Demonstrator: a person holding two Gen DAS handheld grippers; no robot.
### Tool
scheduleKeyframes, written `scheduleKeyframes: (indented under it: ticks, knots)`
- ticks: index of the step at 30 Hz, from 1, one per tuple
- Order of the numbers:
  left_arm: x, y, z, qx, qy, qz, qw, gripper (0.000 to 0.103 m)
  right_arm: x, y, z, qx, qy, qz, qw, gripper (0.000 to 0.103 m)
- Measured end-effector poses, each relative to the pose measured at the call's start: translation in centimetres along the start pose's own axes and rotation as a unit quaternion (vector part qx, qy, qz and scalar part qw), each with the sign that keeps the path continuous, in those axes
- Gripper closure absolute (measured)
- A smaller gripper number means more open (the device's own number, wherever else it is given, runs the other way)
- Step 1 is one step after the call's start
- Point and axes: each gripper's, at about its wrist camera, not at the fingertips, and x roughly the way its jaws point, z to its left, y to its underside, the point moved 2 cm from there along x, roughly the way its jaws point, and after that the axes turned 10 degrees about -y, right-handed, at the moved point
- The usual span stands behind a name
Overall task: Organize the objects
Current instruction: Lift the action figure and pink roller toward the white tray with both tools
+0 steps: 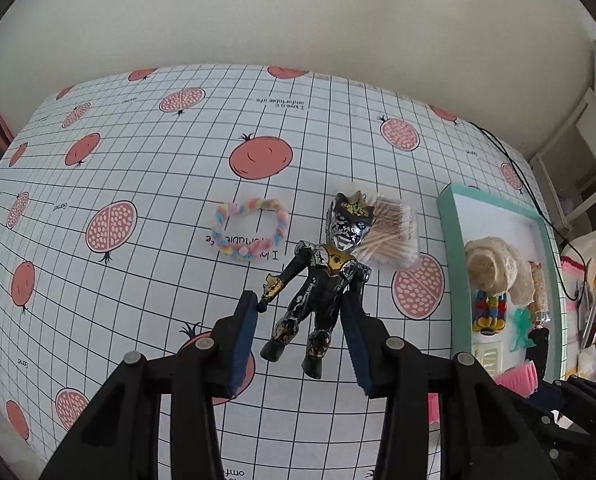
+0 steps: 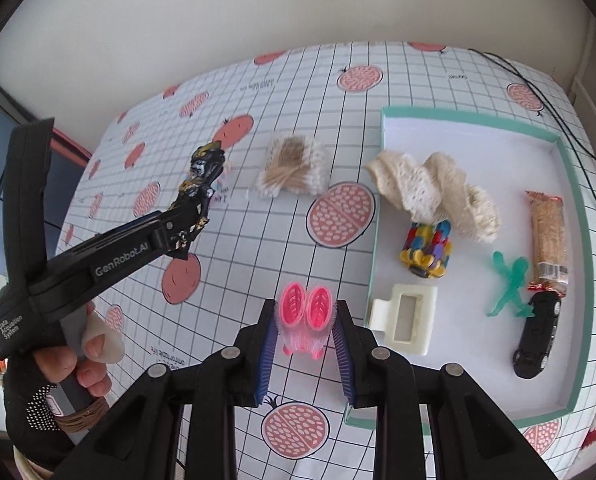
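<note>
**Bench, pomegranate-grid cloth: items held and stowed**

Bench (image 1: 145,128) under a checked cloth printed with pomegranates. Left gripper (image 1: 298,320): fingers clamped on a black-and-silver figure (image 1: 326,280), held above the cloth. Right gripper (image 2: 304,332): fingers clamped on pink curlers (image 2: 306,312), just left of the tray (image 2: 578,216). Loose on cloth: cotton swabs (image 2: 293,168), pastel braid ring (image 1: 245,232). In tray: cream lace (image 2: 426,188), bead roll (image 2: 428,252), white clip (image 2: 406,320), green figure (image 2: 510,284), snack bar (image 2: 548,236), black car (image 2: 538,334).
</note>
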Motion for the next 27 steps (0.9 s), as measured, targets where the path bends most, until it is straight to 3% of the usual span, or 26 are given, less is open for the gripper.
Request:
scheduleKeyframes:
  ticks: [14,27]
  knots:
    - [-6.6,-2.2,0.3,-0.019,0.028,-0.072,0.9968,0.059,-7.6,-0.9,-3.2,0.002,0.021,-0.070,0.997,0.074]
    - [-10.0,-1.3,-5.8,0.023,0.074,-0.092,0.9927,0.059,-13.3,-0.1,-8.6,0.016,0.086,-0.097,0.991,0.074]
